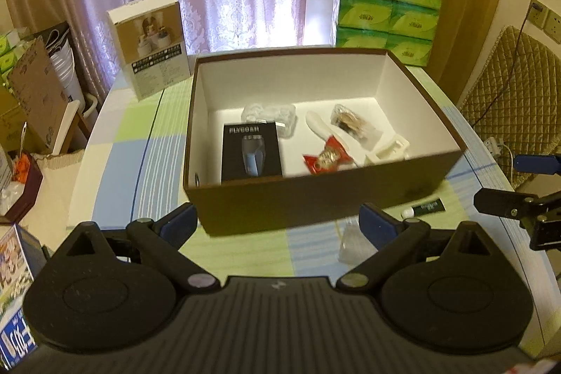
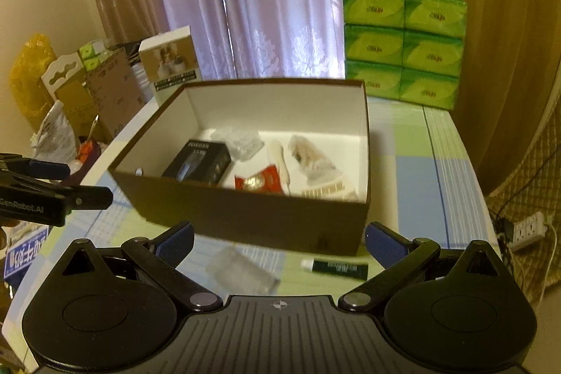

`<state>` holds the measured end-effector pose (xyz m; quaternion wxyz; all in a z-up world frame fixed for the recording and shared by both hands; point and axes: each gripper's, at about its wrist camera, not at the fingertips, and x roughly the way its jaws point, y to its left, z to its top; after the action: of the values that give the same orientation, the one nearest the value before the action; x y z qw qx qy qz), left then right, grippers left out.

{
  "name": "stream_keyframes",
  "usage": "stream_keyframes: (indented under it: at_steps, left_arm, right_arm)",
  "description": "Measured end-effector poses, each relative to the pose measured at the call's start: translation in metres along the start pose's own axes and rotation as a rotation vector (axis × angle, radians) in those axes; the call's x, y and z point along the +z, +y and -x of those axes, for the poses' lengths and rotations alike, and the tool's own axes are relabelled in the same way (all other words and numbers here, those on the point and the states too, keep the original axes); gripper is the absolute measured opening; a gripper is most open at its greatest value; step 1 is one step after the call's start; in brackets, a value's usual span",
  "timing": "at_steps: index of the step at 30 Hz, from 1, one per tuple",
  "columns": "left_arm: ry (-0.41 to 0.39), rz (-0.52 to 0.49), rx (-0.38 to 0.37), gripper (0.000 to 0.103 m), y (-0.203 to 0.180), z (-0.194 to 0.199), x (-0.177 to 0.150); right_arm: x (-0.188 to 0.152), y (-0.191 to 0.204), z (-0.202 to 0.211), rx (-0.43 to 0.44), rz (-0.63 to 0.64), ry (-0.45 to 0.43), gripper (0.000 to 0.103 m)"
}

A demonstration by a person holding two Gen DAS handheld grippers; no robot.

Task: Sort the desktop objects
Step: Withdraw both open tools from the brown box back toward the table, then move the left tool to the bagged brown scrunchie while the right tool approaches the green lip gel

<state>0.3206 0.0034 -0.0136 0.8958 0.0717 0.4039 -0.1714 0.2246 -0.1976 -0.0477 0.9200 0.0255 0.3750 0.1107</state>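
Observation:
A brown cardboard box [image 1: 315,198] [image 2: 245,216] with a white inside stands open on the checked tablecloth. It holds a black shaver box [image 1: 251,149] [image 2: 198,162], a clear plastic case [image 1: 270,116], a red packet [image 1: 326,160] [image 2: 259,181], a white plastic piece [image 1: 385,149] and a bagged brown item [image 1: 352,125]. In front of the box lie a dark green tube [image 1: 426,207] [image 2: 336,269] and a small clear plastic container [image 1: 352,244] [image 2: 242,272]. My left gripper [image 1: 278,223] [image 2: 89,183] is open and holds nothing. My right gripper [image 2: 278,242] [image 1: 496,181] hangs open above the tube and the container.
Green tissue packs [image 1: 389,13] [image 2: 403,44] are stacked behind the box. A white product carton [image 1: 150,44] [image 2: 171,58] stands at the back left, and a blue printed box [image 1: 14,269] [image 2: 24,251] at the near left. To the right are a quilted chair [image 1: 508,86] and a power strip [image 2: 526,230].

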Motion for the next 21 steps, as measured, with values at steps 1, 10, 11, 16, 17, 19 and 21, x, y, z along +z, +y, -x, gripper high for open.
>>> stream_keyframes:
  at_steps: [1, 10, 11, 16, 17, 19, 21]
  left_arm:
    - [0.004, 0.000, 0.001, 0.097, -0.001, 0.003, -0.004]
    - [0.059, 0.019, -0.025, 0.097, -0.014, 0.012, -0.043]
    - [0.064, 0.020, -0.025, 0.097, -0.016, 0.013, -0.046]
    - [0.103, 0.018, -0.035, 0.097, -0.028, 0.009, -0.064]
    - [0.112, 0.018, -0.036, 0.096, -0.030, 0.008, -0.068]
    - [0.133, 0.018, -0.040, 0.096, -0.034, 0.004, -0.075]
    - [0.151, 0.015, -0.043, 0.095, -0.038, 0.002, -0.082]
  right_arm:
    - [-0.005, 0.001, 0.003, 0.001, 0.001, 0.006, 0.101]
    - [-0.042, 0.001, 0.014, 0.006, 0.005, 0.073, 0.101]
    - [-0.045, 0.001, 0.014, 0.011, 0.001, 0.081, 0.101]
    - [-0.060, 0.002, 0.012, 0.021, -0.025, 0.120, 0.101]
    - [-0.063, 0.002, 0.011, 0.020, -0.026, 0.128, 0.101]
    - [-0.069, 0.002, 0.009, 0.013, -0.026, 0.147, 0.101]
    - [-0.074, 0.000, 0.006, 0.003, -0.026, 0.167, 0.101]
